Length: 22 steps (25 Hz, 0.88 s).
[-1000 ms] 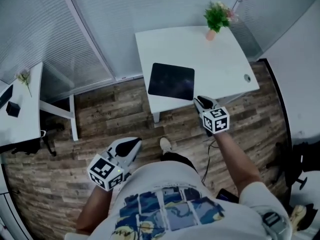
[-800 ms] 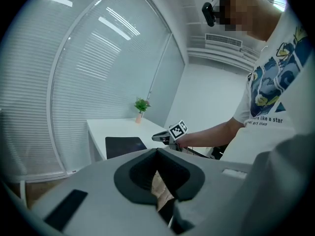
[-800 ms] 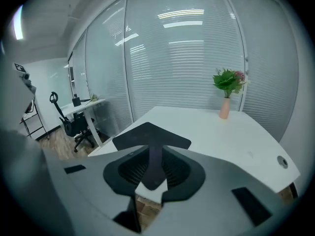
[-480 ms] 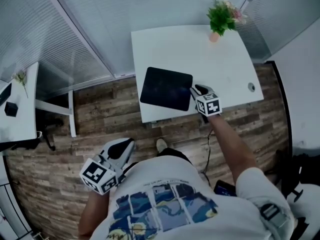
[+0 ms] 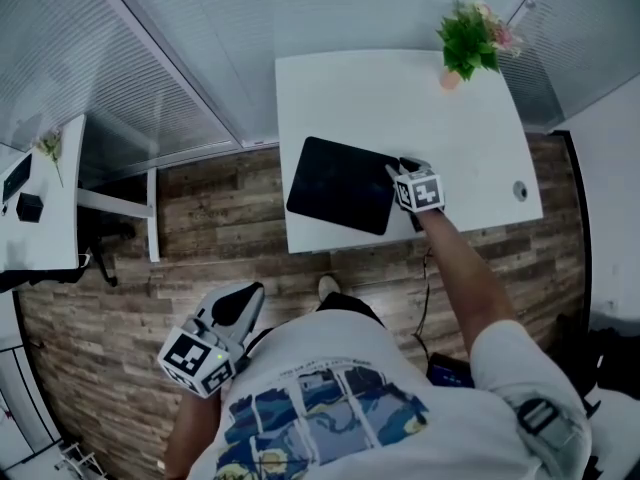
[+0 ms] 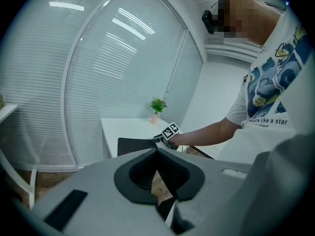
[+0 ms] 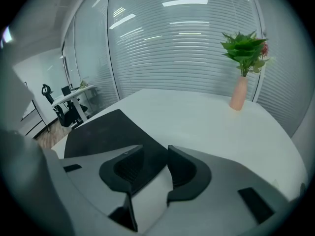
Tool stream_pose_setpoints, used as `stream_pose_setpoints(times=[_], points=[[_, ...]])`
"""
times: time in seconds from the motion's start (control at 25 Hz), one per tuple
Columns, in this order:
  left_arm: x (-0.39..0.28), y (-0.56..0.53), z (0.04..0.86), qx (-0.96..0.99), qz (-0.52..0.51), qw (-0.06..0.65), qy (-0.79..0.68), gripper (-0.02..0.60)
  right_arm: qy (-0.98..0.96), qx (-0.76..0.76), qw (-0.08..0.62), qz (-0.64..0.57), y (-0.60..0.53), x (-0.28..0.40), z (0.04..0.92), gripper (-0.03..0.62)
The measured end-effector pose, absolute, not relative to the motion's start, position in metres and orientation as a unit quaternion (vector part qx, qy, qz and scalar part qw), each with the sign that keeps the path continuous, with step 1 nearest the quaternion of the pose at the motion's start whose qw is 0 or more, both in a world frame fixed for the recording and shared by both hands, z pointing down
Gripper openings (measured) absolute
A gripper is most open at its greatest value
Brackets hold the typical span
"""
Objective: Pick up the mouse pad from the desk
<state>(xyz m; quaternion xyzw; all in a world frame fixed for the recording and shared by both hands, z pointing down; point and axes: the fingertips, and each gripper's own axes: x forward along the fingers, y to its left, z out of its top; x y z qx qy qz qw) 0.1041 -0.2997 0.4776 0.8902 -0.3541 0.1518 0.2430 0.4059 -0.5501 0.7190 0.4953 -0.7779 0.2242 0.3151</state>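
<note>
since the earlier frames the right gripper [image 5: 403, 165] has travelled from the desk's near edge up the frame to the right edge of the mouse pad [image 5: 338, 184], and its jaws are opening as it arrives. in the right gripper view the two dark jaws stand apart over the pad's edge. dark mat shows in the upper part of the gap and white desk [image 5: 400, 93] in the lower part. neither jaw presses on anything, so this claw is unloaded. the left gripper [image 5: 243, 304] hangs at the lower left of the head view, over the wooden floor [image 5: 200, 228] and well apart from the desk. its own view shows the jaws drawn together with nothing between them. the mouse pad lies flat at the lower left of the desktop, its lower edge close to the desk's front edge. handling, as a judgement: the item looks thin, light and flexible, with a matt top that should not slip. it is not fragile, but it will likely droop when lifted by one edge, and lying flat it offers little height to grip. recommended hold: the right edge or a right-hand corner, with one jaw worked under it. orientation: the long axis runs left to right across the head view, tilted slightly down toward the right, and the short right edge faces the claw. a potted plant [image 5: 468, 43] stands at the upper right of the desk, well apart.
</note>
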Motion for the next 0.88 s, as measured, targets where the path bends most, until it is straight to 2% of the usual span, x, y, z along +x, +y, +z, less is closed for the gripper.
stream_pose_setpoints(times=[0.24,0.52,0.64,0.88], points=[[0.099,-0.306,0.480,0.885,0.153,0.240,-0.370,0.002,-0.771,0.484,0.340,0.236,-0.562,0.403,0.733,0.169],[0.090,-0.306,0.479,0.880,0.153,0.245,-0.376,0.002,-0.769,0.487,0.334,0.245,-0.556,0.401,0.734,0.147],[0.092,-0.307,0.478,0.883,0.155,0.243,-0.371,0.002,-0.771,0.489,0.332,0.236,-0.555,0.397,0.734,0.087],[0.089,-0.303,0.475,0.885,0.150,0.238,-0.371,0.002,-0.772,0.492,0.336,0.220,-0.553,0.392,0.727,0.040]])
